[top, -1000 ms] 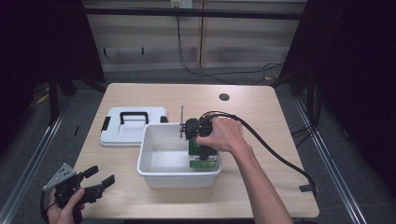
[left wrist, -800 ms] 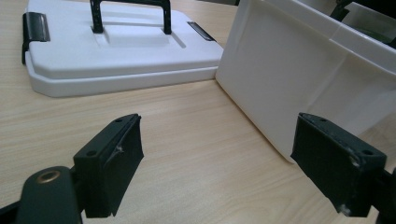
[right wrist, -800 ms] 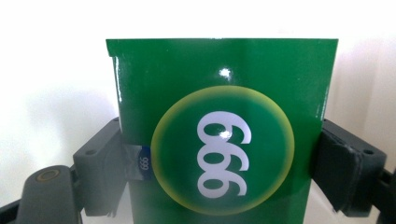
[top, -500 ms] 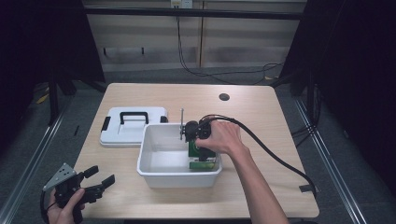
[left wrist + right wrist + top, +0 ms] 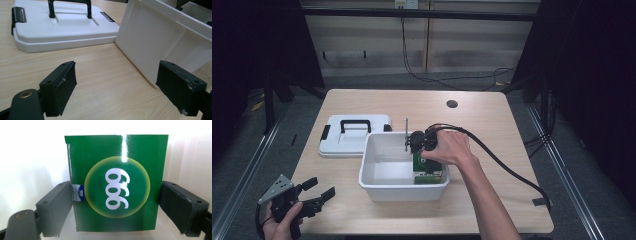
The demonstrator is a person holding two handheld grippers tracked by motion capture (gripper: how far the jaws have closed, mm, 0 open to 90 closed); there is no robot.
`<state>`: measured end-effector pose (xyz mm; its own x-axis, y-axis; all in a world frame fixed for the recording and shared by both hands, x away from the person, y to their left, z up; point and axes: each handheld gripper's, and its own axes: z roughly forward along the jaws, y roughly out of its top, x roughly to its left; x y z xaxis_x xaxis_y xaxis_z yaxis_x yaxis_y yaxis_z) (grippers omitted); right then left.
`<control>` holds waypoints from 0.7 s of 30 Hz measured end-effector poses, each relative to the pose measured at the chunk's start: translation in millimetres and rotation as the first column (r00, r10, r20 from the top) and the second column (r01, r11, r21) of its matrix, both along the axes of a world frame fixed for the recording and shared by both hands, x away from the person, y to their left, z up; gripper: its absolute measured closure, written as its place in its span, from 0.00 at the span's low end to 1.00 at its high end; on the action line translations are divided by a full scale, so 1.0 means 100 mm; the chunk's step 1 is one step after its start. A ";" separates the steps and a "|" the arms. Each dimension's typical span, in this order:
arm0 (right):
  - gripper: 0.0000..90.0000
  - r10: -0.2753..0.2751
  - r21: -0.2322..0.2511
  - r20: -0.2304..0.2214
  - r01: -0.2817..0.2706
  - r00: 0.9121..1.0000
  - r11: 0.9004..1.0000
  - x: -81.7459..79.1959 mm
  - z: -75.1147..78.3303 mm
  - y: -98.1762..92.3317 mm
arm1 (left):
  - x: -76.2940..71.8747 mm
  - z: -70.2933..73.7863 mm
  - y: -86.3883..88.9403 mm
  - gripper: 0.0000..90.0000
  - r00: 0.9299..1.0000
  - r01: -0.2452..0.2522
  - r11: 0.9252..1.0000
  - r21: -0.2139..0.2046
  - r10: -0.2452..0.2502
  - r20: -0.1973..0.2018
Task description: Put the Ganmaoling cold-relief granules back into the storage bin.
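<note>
At the near left corner of the desk (image 5: 492,125), the person's left hand (image 5: 279,225) holds the left tool (image 5: 319,194) low over the edge, its jaws spread wide apart with nothing between them; in the left gripper view they frame bare wood, with the white lid (image 5: 62,27) lying flat ahead and the outer wall of the white bin (image 5: 160,45) just to the right of it. The lid (image 5: 354,135), with a black handle on top and black latches at its ends, rests on the desk to the left of the bin, its right edge touching or just beside the bin's back left corner. The white bin (image 5: 377,186) stands near the middle of the desk, open on top. Inside it, against the right wall, stands a green box (image 5: 428,172) bearing a yellow-rimmed circle and white digits. The right hand (image 5: 449,149) reaches over the bin's right rim and holds the right tool (image 5: 424,159) pointed down at the box. In the right gripper view the green box (image 5: 116,182) sits upright between the two jaws: the left jaw lies against its side by a small blue tab, the right jaw is at the opposite edge, so the tool is clamped on the box or just touching it. A black cable (image 5: 507,167) trails from the right tool across the desk toward its right edge.
</note>
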<state>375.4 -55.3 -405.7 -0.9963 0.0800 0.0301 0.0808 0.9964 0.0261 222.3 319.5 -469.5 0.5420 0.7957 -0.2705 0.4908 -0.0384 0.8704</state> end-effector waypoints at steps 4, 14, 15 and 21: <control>0.14 0.002 0.011 -0.003 -0.002 1.000 1.000 0.00 -0.01 -0.02 | 0.00 0.00 0.01 0.18 1.000 0.000 1.000 0.007 0.000 0.001; 0.14 -0.038 0.038 -0.023 0.039 0.999 0.999 0.01 0.07 -0.11 | 0.01 -0.01 -0.01 0.18 1.000 0.002 1.000 0.003 -0.002 -0.006; 0.14 -0.031 0.036 -0.024 0.032 0.999 0.999 0.01 0.08 -0.12 | 0.02 -0.01 0.00 0.18 1.000 0.006 1.000 0.007 -0.006 -0.006; 0.14 -0.050 0.083 -0.018 0.051 0.999 0.995 0.00 0.18 -0.17 | 0.02 -0.01 0.00 0.18 1.000 0.003 1.000 0.005 -0.003 -0.006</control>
<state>375.1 -72.8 -387.6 -0.9904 0.1269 0.0547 0.1321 0.9854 0.1071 224.4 319.1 -470.5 0.5425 0.7956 -0.2695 0.4956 -0.0442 0.8674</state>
